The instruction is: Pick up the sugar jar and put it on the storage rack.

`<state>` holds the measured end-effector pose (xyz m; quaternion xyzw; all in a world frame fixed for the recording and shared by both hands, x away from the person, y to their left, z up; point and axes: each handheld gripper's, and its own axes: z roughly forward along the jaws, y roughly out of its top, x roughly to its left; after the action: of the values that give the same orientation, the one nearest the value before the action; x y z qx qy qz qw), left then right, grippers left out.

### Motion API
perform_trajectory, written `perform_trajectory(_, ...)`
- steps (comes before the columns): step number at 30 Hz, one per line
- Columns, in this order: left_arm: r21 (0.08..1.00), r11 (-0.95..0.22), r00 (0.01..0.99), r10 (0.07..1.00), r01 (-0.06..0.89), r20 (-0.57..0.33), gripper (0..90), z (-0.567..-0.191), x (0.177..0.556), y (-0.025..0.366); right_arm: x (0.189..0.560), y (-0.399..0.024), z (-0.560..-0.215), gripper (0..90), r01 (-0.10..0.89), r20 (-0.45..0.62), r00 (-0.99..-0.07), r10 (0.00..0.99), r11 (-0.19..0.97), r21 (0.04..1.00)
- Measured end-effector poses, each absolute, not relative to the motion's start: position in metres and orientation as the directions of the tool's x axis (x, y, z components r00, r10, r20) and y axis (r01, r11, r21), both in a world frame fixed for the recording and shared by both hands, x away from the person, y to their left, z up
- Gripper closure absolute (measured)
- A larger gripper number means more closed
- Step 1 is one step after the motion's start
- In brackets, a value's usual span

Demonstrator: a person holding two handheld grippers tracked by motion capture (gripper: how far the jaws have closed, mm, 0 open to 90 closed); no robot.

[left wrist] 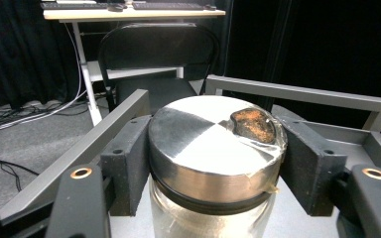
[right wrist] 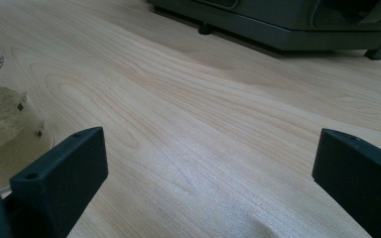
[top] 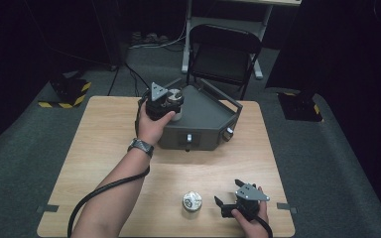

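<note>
Above wooden table point(top: 104, 144), outstretched left hand-held gripper point(top: 171, 110) clenches jar lid point(left wrist: 213, 144); right point(top: 222, 206) released.

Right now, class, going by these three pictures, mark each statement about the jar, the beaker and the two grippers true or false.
1. The left gripper grips the jar at its metal lid. True.
2. The right gripper holds the beaker. False: its jaws stand open, the beaker beside them.
3. The jar stands on the grey machine. True.
4. The beaker lies tipped over. False: it stands upright on the table.
</note>
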<state>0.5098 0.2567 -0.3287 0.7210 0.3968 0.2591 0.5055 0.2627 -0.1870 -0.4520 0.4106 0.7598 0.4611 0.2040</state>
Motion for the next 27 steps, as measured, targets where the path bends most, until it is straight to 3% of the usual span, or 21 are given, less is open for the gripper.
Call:
perform_trajectory(5, 0.935, -0.175, 0.548, 0.836, 0.309, -0.025, 27.6, -0.327, 0.508, 0.255, 0.263, -0.187, -0.452, 0.7, 0.438, 0.071, -0.581, 0.811, 0.238, 0.867)
perform_trajectory(10, 0.933, -0.176, 0.528, 0.849, 0.313, -0.017, 11.0, -0.325, 0.502, 0.251, 0.262, -0.187, -0.452, 0.7, 0.435, 0.066, -0.58, 0.812, 0.24, 0.868)
perform_trajectory(14, 0.934, -0.165, 0.522, 0.853, 0.318, -0.028, 3.9, -0.326, 0.497, 0.252, 0.262, -0.187, -0.452, 0.7, 0.435, 0.067, -0.579, 0.812, 0.239, 0.868)
perform_trajectory(27, 0.944, -0.144, 0.551, 0.833, 0.295, -0.045, 0.5, -0.32, 0.473, 0.268, 0.262, -0.186, -0.452, 0.7, 0.433, 0.061, -0.58, 0.812, 0.244, 0.868)
